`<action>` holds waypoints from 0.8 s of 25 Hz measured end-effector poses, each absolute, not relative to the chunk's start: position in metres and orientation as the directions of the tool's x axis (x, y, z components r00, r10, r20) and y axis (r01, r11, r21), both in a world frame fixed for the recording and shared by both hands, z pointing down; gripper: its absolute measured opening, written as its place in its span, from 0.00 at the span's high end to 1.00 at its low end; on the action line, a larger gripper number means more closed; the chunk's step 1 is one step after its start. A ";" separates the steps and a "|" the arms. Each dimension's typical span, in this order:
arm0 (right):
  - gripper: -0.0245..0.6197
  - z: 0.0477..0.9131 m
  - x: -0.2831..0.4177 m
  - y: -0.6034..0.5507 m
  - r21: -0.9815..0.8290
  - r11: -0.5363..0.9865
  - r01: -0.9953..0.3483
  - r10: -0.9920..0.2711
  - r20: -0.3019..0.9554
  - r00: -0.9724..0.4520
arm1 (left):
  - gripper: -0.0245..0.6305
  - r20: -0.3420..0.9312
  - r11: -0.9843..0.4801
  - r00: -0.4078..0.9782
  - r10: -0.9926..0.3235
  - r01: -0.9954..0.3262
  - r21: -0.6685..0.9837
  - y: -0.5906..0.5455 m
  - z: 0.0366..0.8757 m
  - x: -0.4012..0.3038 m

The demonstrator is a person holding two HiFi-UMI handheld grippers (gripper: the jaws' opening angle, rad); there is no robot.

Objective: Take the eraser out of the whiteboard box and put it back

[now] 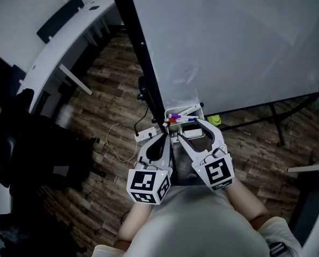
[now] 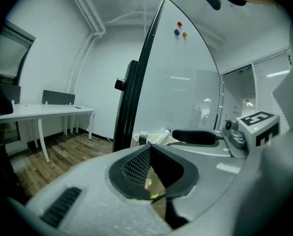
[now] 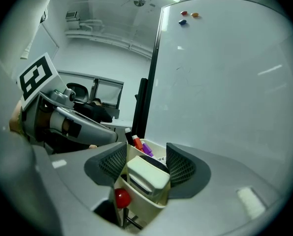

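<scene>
The whiteboard box (image 1: 190, 110) hangs at the board's lower left corner, with markers (image 1: 178, 118) in its far end. In the right gripper view the cream eraser (image 3: 147, 178) sits upright inside the box (image 3: 136, 208), next to a red ball (image 3: 122, 197). My right gripper (image 3: 147, 165) is open, one pad on each side of the box and eraser, with small gaps. In the head view it (image 1: 188, 131) straddles the eraser (image 1: 193, 134). My left gripper (image 1: 164, 128) is shut and empty, just left of the box; its pads meet at the tip (image 2: 148, 154).
The whiteboard (image 1: 229, 47) stands on a black frame post (image 1: 140, 52) with stand legs (image 1: 277, 122). A white desk (image 1: 57, 42) curves at the left, and a black chair (image 1: 36, 143) stands below it. A cable (image 1: 116, 141) lies on the wooden floor. Coloured magnets (image 3: 188, 16) stick high on the board.
</scene>
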State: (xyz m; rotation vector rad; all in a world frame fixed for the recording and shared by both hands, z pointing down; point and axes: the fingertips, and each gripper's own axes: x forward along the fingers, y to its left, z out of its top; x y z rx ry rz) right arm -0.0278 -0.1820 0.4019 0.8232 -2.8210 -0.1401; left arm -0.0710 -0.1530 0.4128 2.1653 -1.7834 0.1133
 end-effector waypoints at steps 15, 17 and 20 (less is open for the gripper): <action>0.57 0.396 -0.015 -0.182 0.115 0.780 -0.615 -0.626 0.149 -0.765 | 0.96 0.267 -0.216 0.270 -0.925 -0.953 0.214 -0.149 0.412 -0.071; 0.57 0.394 -0.013 -0.180 0.105 0.768 -0.632 -0.640 0.146 -0.754 | 0.96 0.266 -0.233 0.286 -0.920 -0.949 0.215 -0.148 0.411 -0.070; 0.57 0.392 -0.008 -0.175 0.092 0.747 -0.658 -0.664 0.146 -0.733 | 0.96 0.266 -0.261 0.313 -0.912 -0.941 0.216 -0.146 0.411 -0.067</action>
